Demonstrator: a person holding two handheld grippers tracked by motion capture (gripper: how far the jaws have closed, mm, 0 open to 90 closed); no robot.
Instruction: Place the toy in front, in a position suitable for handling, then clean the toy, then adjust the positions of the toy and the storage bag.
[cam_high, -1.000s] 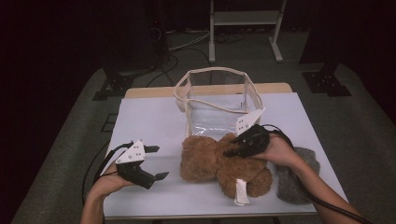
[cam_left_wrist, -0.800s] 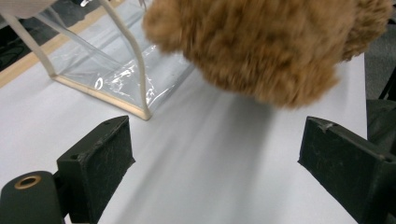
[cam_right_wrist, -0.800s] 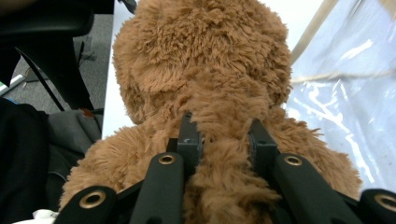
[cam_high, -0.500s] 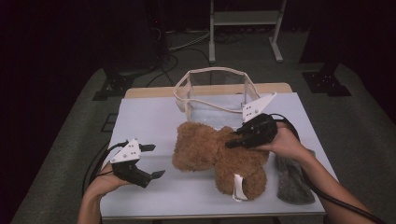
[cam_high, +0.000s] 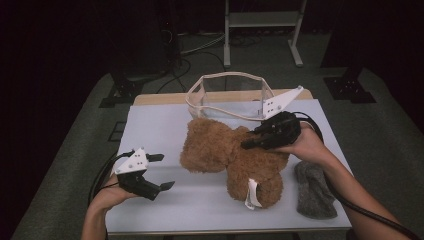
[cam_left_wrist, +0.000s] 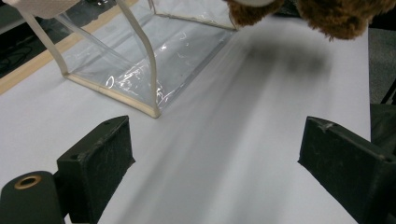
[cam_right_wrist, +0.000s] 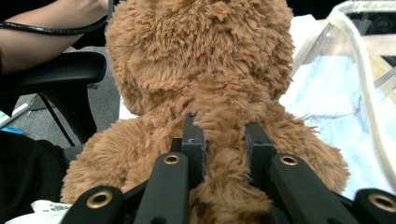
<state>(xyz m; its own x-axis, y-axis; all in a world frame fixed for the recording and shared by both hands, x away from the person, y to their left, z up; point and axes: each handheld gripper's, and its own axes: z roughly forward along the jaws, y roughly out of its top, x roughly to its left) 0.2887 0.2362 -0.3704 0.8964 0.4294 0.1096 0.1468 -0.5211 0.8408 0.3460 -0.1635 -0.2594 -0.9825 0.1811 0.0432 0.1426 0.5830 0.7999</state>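
A brown teddy bear (cam_high: 235, 155) hangs just above the white table (cam_high: 165, 130), lifted by my right gripper (cam_high: 248, 144), which is shut on the fur at its neck. In the right gripper view the two black jaws pinch a fold of fur of the bear (cam_right_wrist: 205, 84) below the head. A clear plastic bag (cam_high: 227, 97) with a cream rim stands open behind the bear. My left gripper (cam_high: 160, 172) rests open at the table's left front, holding nothing. In the left gripper view its wide-apart pads (cam_left_wrist: 100, 156) frame bare table, with the bag (cam_left_wrist: 140, 60) ahead.
A grey knitted cloth (cam_high: 312, 187) lies at the table's right front, beside the person's right forearm. A white label (cam_high: 251, 194) dangles from the bear's underside. A metal stand (cam_high: 260, 20) and cables sit on the dark floor beyond the table.
My right gripper has risen with the bear, lifting it off the table and closer to the bag. The left gripper has stayed where it was.
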